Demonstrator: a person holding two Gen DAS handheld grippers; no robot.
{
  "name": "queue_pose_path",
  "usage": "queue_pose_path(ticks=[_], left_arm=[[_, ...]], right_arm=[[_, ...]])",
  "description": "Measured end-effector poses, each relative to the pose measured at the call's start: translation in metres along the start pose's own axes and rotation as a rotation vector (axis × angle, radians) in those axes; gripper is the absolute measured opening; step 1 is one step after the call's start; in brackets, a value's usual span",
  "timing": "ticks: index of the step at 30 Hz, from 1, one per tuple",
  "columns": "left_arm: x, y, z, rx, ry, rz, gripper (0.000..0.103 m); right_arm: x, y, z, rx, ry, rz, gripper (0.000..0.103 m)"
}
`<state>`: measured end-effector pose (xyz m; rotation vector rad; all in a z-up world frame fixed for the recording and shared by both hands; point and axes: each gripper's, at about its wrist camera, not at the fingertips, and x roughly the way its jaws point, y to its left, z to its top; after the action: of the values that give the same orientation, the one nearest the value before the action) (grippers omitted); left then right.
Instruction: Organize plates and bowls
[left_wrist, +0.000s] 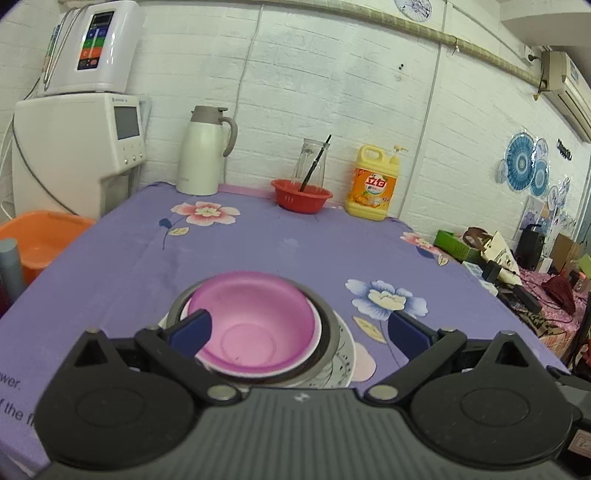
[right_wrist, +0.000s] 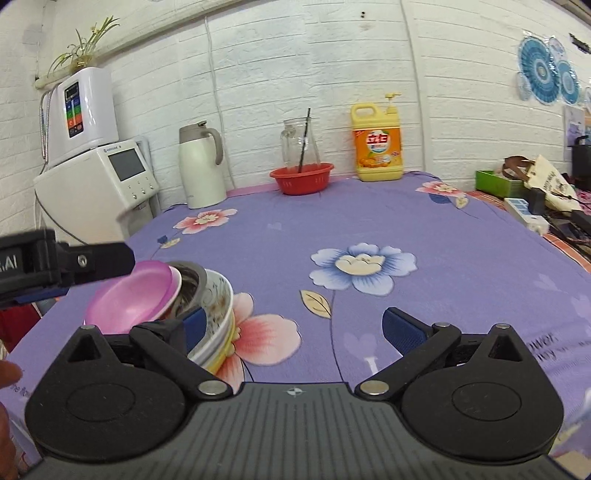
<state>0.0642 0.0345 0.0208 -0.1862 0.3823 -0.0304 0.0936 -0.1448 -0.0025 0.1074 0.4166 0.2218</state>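
A pink bowl (left_wrist: 255, 317) lies tilted on top of a stack: a white bowl, a metal bowl (left_wrist: 330, 328) and a flower-patterned dish (left_wrist: 345, 358) underneath. My left gripper (left_wrist: 299, 330) is open, its fingers spread wide on either side of the stack, the left pad (left_wrist: 192, 326) inside the pink bowl's rim. In the right wrist view the stack (right_wrist: 218, 314) stands at the left with the pink bowl (right_wrist: 129, 295) leaning. My right gripper (right_wrist: 291, 326) is open and empty, its left finger beside the stack.
A purple flowered cloth (left_wrist: 295, 240) covers the table. At the back stand a white thermos (left_wrist: 201, 151), a red basket (left_wrist: 301, 199) with a glass jar, and a yellow detergent bottle (left_wrist: 373, 184). An orange basin (left_wrist: 40, 240) sits left; clutter (left_wrist: 517, 266) lies right.
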Motion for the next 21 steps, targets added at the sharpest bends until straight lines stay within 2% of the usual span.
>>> queue_pose_path(ticks=[5, 9, 18, 21], left_arm=[[-0.019, -0.008, -0.03, 0.035, 0.031, 0.025, 0.101], [-0.032, -0.018, -0.043, 0.072, 0.047, 0.048, 0.101], [-0.061, -0.032, -0.046, 0.138, -0.043, 0.101, 0.101], [-0.06, -0.031, -0.046, 0.142, -0.037, 0.111, 0.101]], right_arm=[[-0.019, 0.001, -0.022, -0.022, 0.043, -0.055, 0.103], [-0.038, -0.001, -0.037, -0.031, 0.04, -0.079, 0.103], [-0.064, -0.011, -0.042, 0.009, -0.011, -0.07, 0.103], [-0.064, -0.015, -0.044, 0.035, -0.012, -0.069, 0.103]])
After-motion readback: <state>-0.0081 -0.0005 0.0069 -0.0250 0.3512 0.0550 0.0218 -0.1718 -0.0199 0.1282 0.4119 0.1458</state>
